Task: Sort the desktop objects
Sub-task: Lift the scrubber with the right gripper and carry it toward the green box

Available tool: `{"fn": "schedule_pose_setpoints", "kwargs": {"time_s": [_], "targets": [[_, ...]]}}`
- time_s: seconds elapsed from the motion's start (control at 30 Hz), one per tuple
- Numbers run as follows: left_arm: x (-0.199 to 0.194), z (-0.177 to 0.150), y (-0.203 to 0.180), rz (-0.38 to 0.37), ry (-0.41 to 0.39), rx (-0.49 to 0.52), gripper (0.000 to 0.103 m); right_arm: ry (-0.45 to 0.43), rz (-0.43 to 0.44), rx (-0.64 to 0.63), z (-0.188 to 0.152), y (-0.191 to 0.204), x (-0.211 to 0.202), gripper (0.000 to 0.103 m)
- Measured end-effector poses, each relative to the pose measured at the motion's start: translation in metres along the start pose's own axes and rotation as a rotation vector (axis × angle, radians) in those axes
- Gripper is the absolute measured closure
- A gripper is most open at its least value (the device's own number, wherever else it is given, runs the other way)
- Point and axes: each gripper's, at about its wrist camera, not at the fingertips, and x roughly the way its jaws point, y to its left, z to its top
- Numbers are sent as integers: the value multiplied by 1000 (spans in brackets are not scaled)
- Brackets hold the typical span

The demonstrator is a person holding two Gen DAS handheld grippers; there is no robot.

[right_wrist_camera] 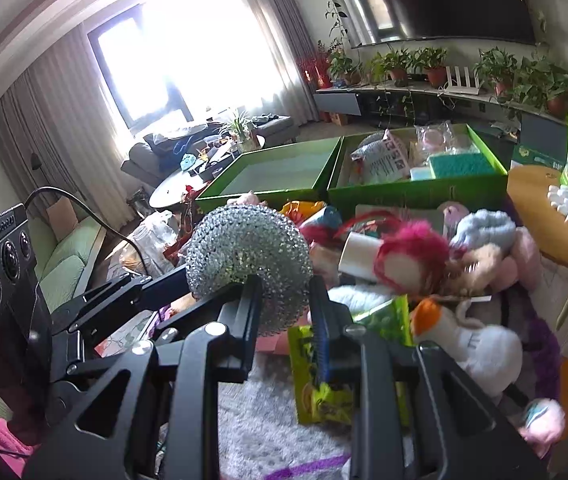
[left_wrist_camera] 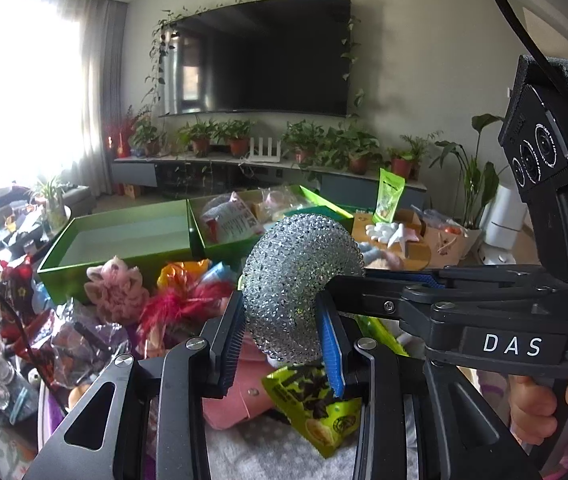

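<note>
A silver mesh scouring ball hangs above the cluttered table, with both grippers on it. In the left wrist view my left gripper has its two pads pressed on the ball's lower part. My right gripper comes in from the right and meets the ball's right side. In the right wrist view the scouring ball sits between the fingers of my right gripper, while my left gripper grips it from the left. Behind stand two green boxes: an empty one and one that holds packets and sponges.
Under the grippers lie a green snack packet, a pink plush, a red feathery toy and a white plush duck. A round wooden side table stands to the right. Glass jars and wrappers crowd the left edge.
</note>
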Motion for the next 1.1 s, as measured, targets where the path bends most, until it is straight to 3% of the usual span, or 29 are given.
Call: {"fn": "schedule_pose_setpoints", "kwargs": {"time_s": [0.33, 1.1], "targets": [[14, 21, 9, 14, -45, -9, 68, -2, -27, -66, 32, 2, 8, 78], [64, 80, 17, -13, -81, 25, 68, -24, -38, -26, 96, -32, 31, 77]]}}
